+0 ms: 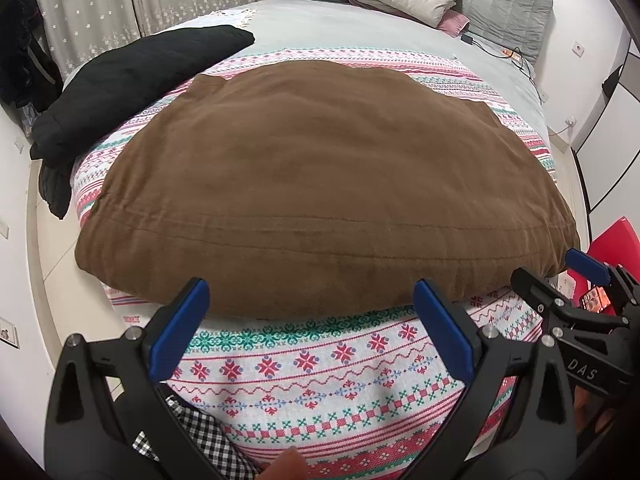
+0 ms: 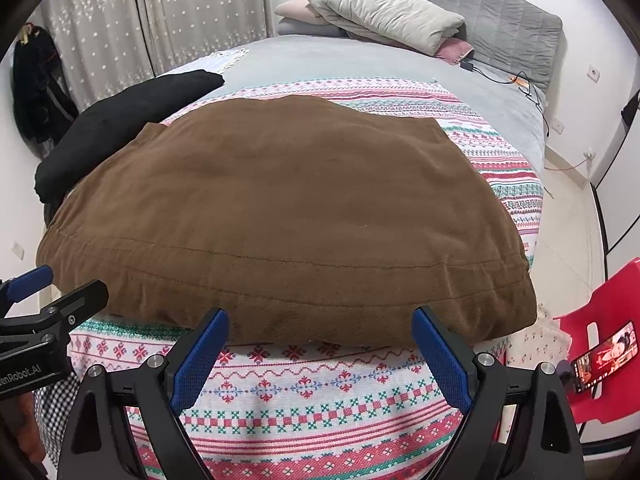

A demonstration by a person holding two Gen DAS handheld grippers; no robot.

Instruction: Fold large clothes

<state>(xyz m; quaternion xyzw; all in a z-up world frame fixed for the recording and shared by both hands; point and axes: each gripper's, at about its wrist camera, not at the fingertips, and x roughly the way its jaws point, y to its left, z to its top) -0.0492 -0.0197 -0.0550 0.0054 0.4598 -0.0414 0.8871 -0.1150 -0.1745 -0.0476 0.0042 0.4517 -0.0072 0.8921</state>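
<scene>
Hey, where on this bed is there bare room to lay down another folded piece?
Free: the grey sheet between the brown garment and the pillows, and the patterned blanket strip nearest both open grippers, left and right. Crowded: the side holding the black garment.

Brown garment [image 2: 280,216] flat on patterned bedspread [image 2: 320,396], jaws spread.
</scene>
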